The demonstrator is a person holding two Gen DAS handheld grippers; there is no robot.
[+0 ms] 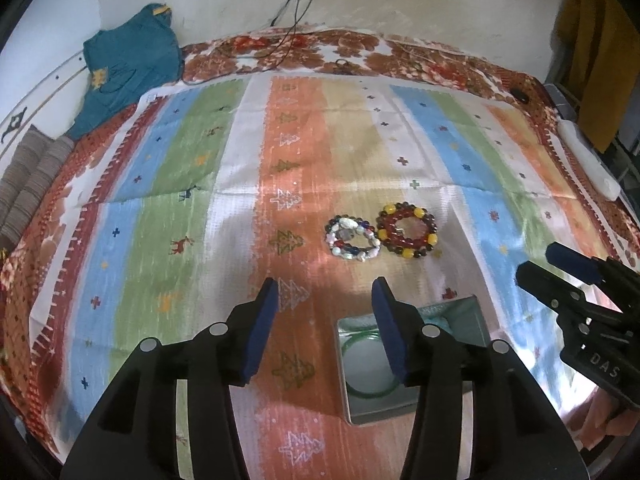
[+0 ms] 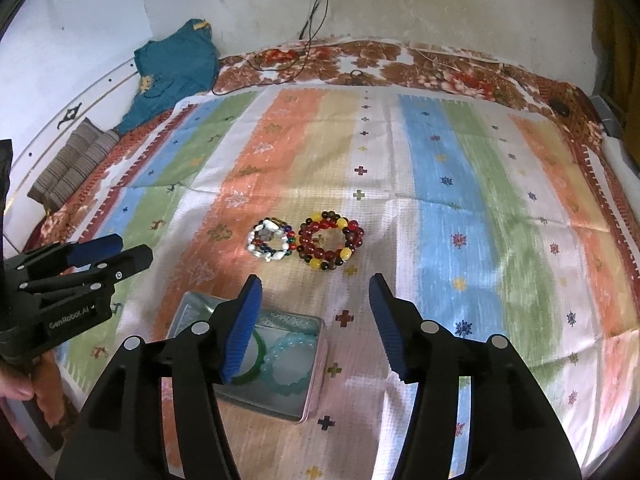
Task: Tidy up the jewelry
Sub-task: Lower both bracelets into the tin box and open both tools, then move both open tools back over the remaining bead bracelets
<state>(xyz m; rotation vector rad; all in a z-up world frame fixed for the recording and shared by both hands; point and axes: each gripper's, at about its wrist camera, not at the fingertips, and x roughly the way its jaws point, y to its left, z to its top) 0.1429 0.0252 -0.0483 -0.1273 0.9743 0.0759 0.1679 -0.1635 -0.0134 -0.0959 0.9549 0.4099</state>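
Striped cloth [image 2: 460, 184], bracelets [image 2: 308, 242] beyond right claw [image 2: 316, 320]

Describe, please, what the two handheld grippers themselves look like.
Both are matte black plastic with round silver fasteners and flat blue ribbed pads on two fingers. The left gripper carries white "GenRobot.AI" lettering in the right wrist view; the right gripper shows white "DAS" lettering in the left wrist view.

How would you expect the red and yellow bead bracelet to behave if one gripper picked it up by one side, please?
The red and yellow bead bracelet looks like round beads strung in coiled loops, so it would probably sag and stretch rather than hold its ring shape. The glossy beads may slip between flat pads. It touches the white bead bracelet, which it might nudge.
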